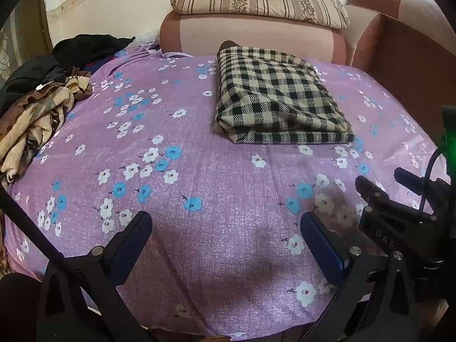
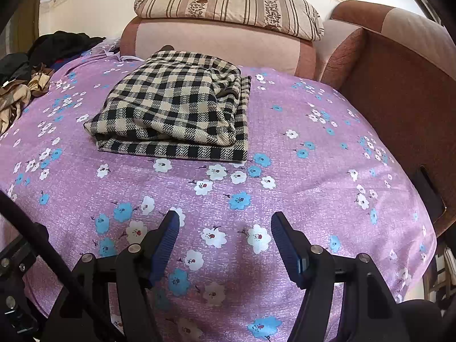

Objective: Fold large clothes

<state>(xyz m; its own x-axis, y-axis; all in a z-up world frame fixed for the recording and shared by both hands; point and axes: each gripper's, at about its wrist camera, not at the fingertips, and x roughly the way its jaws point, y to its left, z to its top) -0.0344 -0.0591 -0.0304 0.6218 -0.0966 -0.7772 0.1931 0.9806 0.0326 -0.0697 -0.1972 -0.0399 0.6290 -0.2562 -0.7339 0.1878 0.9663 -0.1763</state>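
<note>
**Checked garment folded on the bed, both grippers empty**

Your left gripper [image 1: 226,228] hangs over the bare purple flowered bedsheet [image 1: 228,256] with its jaws spread wide and nothing between them. Your right gripper [image 2: 225,228] sits the same way, jaws well apart and empty, angled down at the sheet. The black-and-cream checked garment [image 2: 176,108] lies folded into a thick rectangle on the sheet, ahead of both grippers and clear of them, near the pink sofa back [image 2: 213,45]. A striped pillow [image 2: 228,5] rests on top of that sofa back. A heap of unfolded clothes [image 1: 37,108], tan and black, lies at the sheet's far left edge.
</note>
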